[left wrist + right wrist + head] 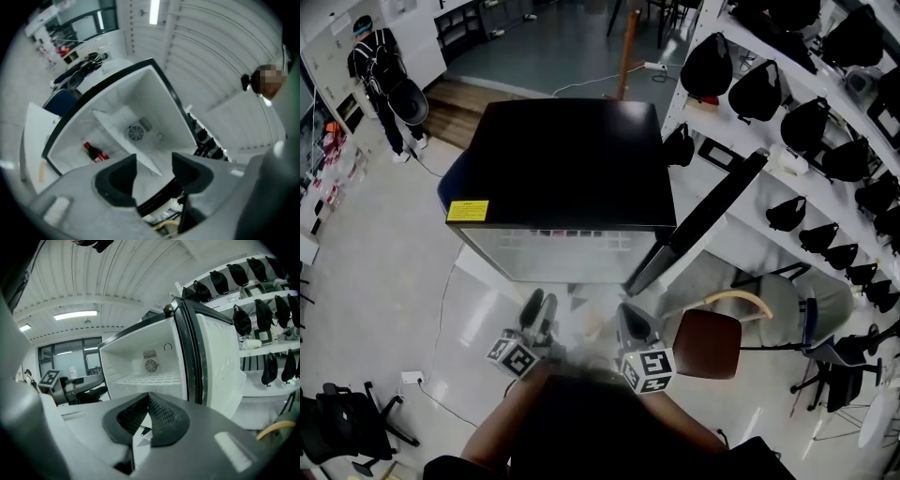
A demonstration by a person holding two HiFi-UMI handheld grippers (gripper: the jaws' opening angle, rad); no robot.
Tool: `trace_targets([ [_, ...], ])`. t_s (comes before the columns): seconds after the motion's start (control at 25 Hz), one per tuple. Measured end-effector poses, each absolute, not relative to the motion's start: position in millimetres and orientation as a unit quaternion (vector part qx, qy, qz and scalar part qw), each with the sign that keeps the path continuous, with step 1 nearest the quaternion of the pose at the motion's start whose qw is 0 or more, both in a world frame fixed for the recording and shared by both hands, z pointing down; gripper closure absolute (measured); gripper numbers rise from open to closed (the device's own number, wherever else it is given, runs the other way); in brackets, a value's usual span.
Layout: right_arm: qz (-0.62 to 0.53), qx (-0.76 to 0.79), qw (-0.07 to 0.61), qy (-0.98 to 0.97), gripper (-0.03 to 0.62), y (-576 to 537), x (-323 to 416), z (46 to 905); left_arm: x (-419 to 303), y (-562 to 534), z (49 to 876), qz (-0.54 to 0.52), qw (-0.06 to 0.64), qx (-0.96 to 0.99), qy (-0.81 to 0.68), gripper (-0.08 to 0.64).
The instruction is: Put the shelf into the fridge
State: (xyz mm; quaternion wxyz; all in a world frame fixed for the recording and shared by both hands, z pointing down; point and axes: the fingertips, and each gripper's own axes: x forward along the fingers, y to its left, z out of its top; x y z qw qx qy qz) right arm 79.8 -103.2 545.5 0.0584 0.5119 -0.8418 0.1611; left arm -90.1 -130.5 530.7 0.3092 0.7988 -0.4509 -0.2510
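Observation:
The black-topped fridge [567, 169] stands with its door [703, 220] swung open to the right. A white wire shelf [147, 378] lies level inside the white compartment, below the round fan [151, 365]. In the left gripper view the picture is rolled, so the shelf [123, 133] runs on a slant, and a red-capped bottle [95, 152] lies low in the fridge. My left gripper [154, 171] [536, 307] hangs before the opening, open, with nothing between its pads. My right gripper [148, 398] [630, 323] is beside it, shut, with nothing in it. Neither one touches the shelf.
The inner side of the open door [215, 362] stands close on my right. A brown-seated chair [708, 342] is by the door's foot. A white rack with several black bags [806, 122] fills the right wall. A person [380, 70] stands far left; an office chair [337, 422] is near left.

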Motion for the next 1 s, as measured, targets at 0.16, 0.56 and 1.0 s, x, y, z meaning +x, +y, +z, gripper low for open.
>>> trace_targets([
  [0.16, 0.177, 0.506, 0.062, -0.842, 0.592, -87.7, 81.4, 560.7, -75.5, -100.1, 512.9, -0.204, 0.253, 0.825, -0.463, 0.397],
  [0.56, 0.167, 0.497, 0.061, -0.850, 0.592, -46.7, 57.7, 562.0, -106.2, -59.7, 501.6, -0.162, 0.204, 0.812, -0.522, 0.560],
  [1.0, 0.135, 0.541, 0.076, -0.827, 0.592, 17.5, 12.4, 518.5, -155.3, -14.9, 481.8, -0.087, 0.186, 0.842, -0.499, 0.560],
])
